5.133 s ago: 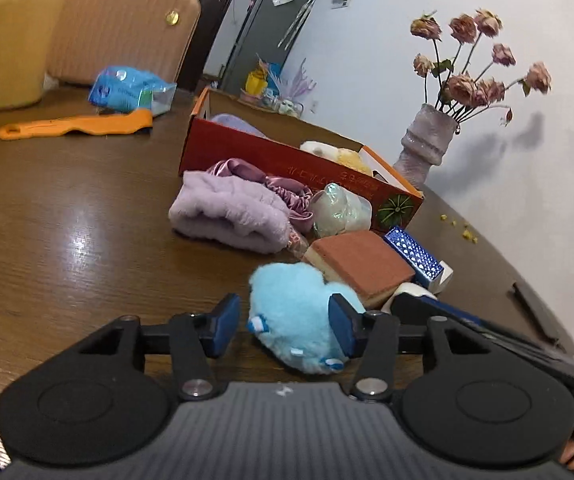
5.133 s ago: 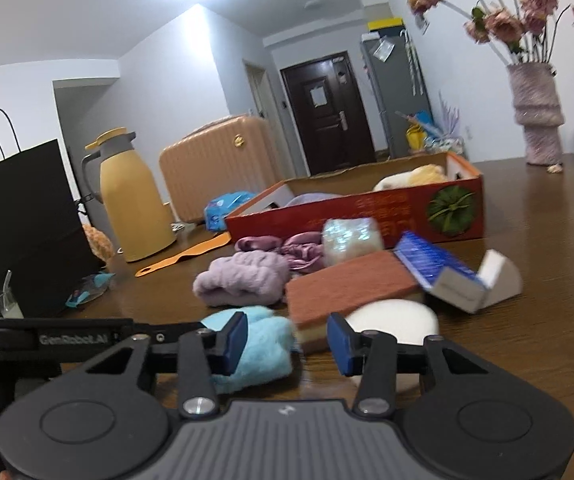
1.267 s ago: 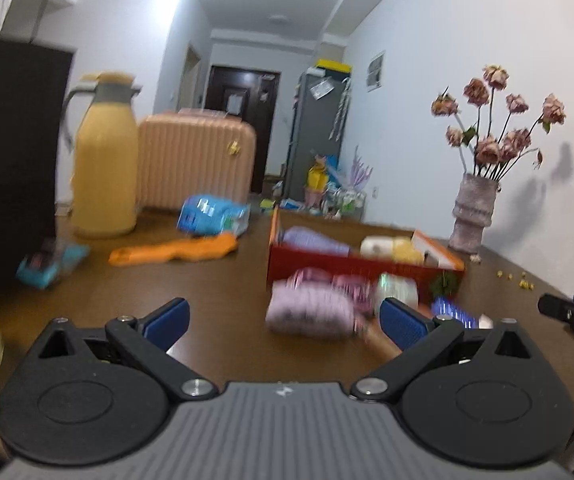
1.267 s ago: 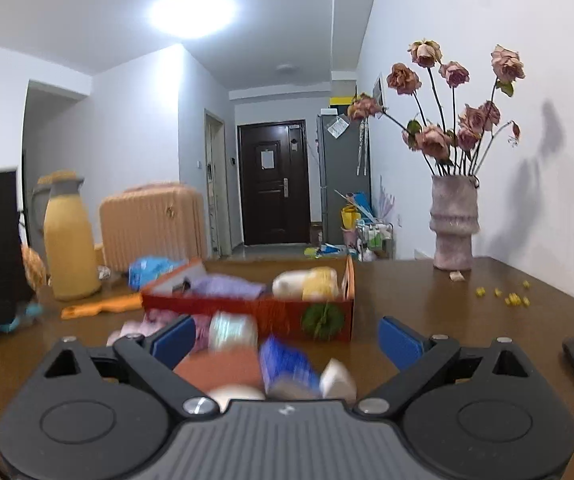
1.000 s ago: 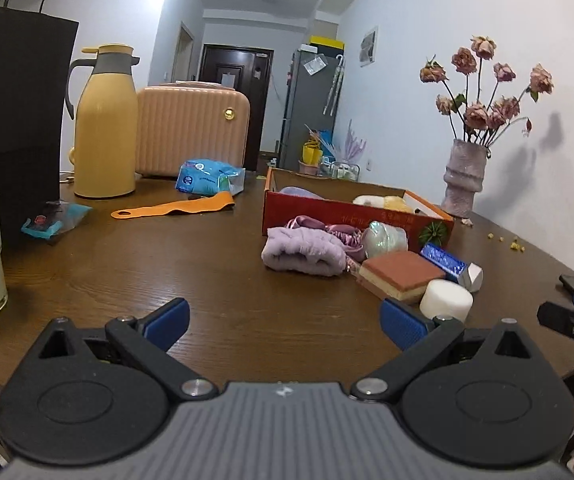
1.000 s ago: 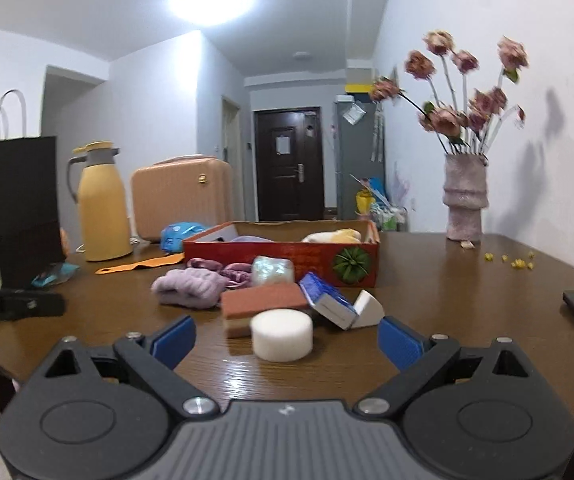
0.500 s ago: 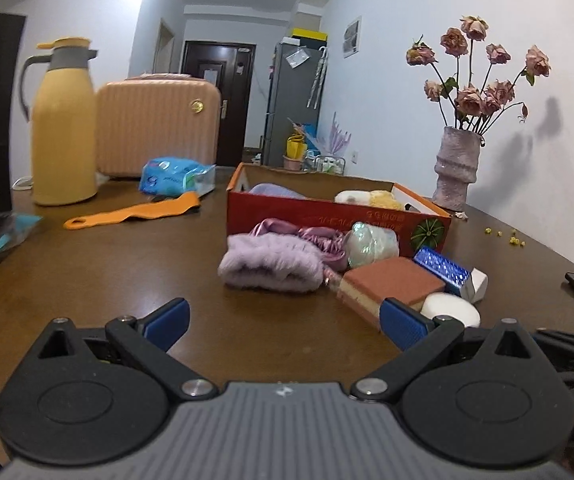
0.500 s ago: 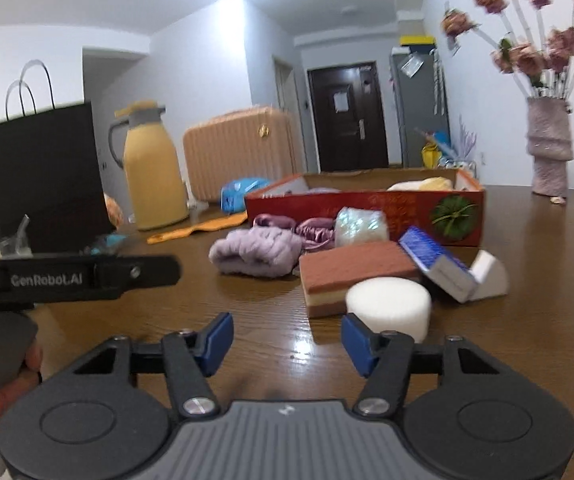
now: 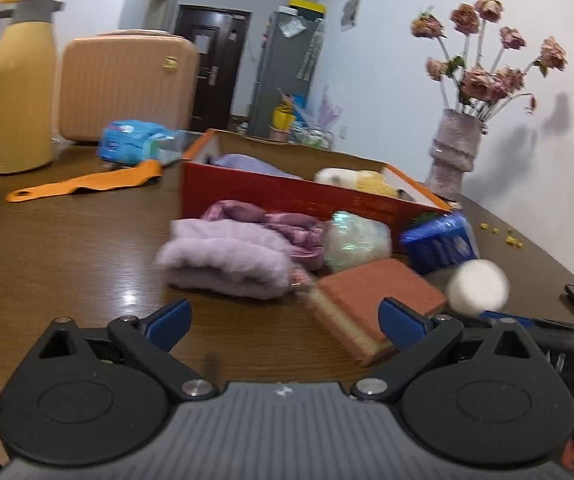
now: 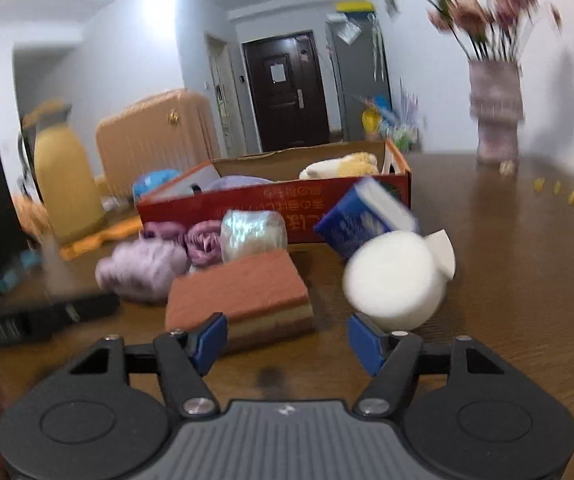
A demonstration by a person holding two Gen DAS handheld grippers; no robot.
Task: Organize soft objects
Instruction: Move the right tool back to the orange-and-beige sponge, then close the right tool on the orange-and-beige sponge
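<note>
Wooden table bears red box holding purple cloth, yellow-white plush.

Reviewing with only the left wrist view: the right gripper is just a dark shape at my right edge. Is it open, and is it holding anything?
Observer: The right gripper is open. Its jaws have just been opening a little, and nothing is gripped between them.
Operator: What is it nearest to?
Observer: The white sponge sits just beyond its right finger. The brown sponge lies ahead, toward its left finger.
Operator: From here the blue box looks shut. Is it?
Observer: No. The box has a white end flap standing open behind the white sponge.
</note>
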